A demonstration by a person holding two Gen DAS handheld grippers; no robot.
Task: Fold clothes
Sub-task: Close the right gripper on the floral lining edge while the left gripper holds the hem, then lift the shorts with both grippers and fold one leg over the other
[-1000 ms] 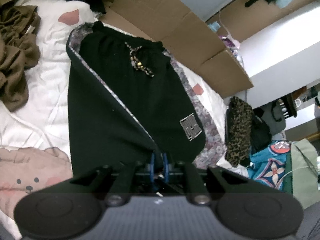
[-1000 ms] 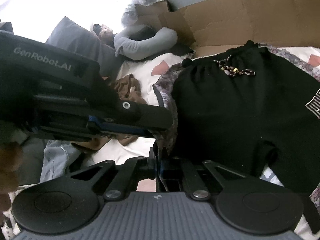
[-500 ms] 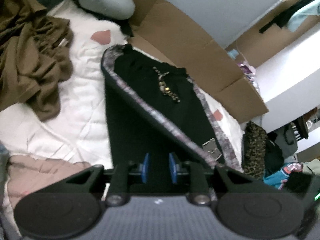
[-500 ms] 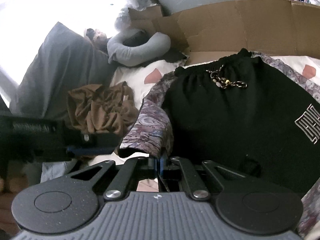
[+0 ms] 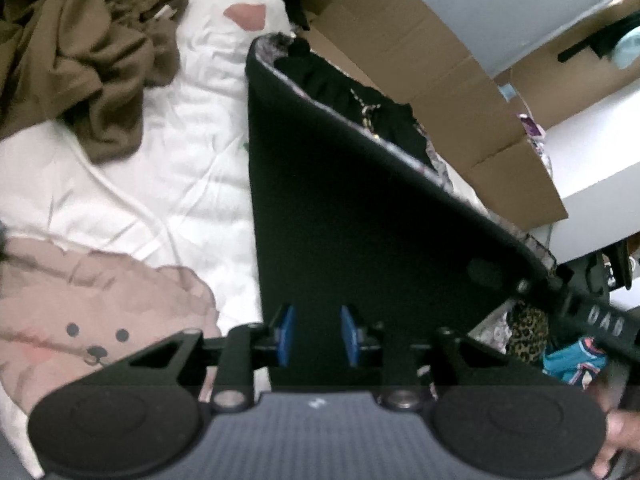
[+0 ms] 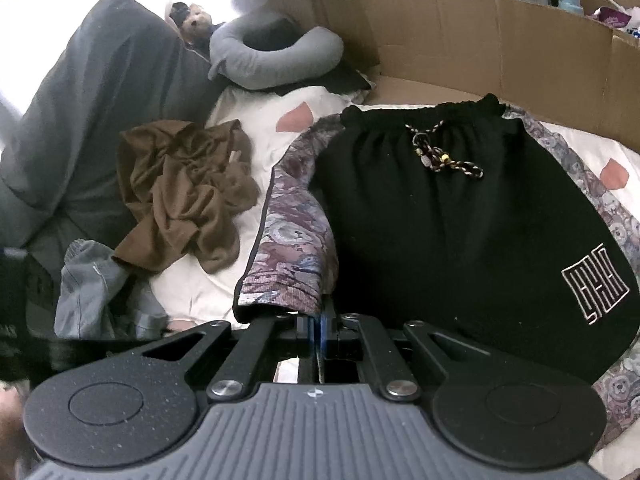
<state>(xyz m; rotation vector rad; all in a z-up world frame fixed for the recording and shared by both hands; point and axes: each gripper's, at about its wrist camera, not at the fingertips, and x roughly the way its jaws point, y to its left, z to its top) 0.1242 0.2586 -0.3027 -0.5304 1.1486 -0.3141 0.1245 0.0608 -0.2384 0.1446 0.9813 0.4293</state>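
Black shorts (image 6: 440,240) with a beaded drawstring (image 6: 440,164) and a white logo (image 6: 596,284) lie on the white bedding. My right gripper (image 6: 321,328) is shut on the hem of the shorts' left leg, whose patterned side panel (image 6: 288,248) is lifted and curled over. In the left wrist view that leg stands up as a dark taut sheet (image 5: 360,220) running to the right. My left gripper (image 5: 317,334) is open, its blue pads (image 5: 286,334) apart, with black fabric behind them and nothing pinched.
A crumpled brown garment (image 6: 180,200) and a blue-grey one (image 6: 100,292) lie left of the shorts. A grey neck pillow (image 6: 276,56), a large grey pillow (image 6: 100,100) and cardboard walls (image 6: 480,32) ring the bed. The bear-print duvet (image 5: 88,320) is nearest the left gripper.
My left gripper has opened and let go of the shorts' hem, dropping back towards the near edge. The right gripper stays shut on the hem, and the leg now stands stretched taut.
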